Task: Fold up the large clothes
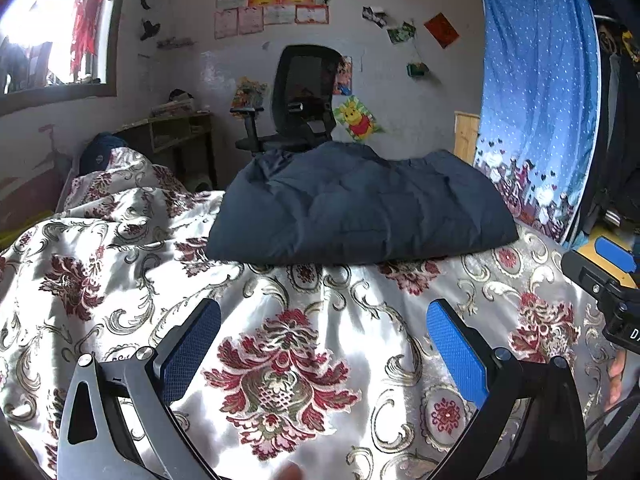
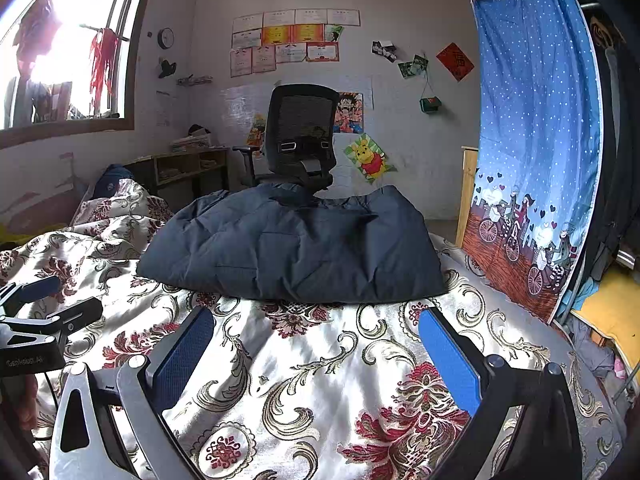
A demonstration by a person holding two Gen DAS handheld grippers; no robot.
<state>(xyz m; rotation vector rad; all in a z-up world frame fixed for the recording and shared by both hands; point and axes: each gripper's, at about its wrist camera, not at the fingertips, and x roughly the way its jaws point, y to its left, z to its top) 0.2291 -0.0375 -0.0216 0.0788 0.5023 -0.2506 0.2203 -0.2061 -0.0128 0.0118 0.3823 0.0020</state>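
Observation:
A dark navy padded jacket [image 1: 360,208] lies folded into a puffy rectangle on the far part of the bed; it also shows in the right wrist view [image 2: 296,248]. My left gripper [image 1: 324,320] is open and empty, hovering over the floral bedspread [image 1: 280,380] well short of the jacket. My right gripper [image 2: 316,328] is open and empty too, just in front of the jacket's near edge. Each gripper shows at the edge of the other's view: the right one [image 1: 608,276], the left one [image 2: 40,320].
A bunched floral quilt [image 1: 120,188] lies at the left of the bed. A black office chair [image 2: 300,136] and a low desk [image 2: 188,168] stand behind the bed. A blue dotted curtain [image 2: 536,140] hangs at the right, with clutter [image 2: 604,320] below it.

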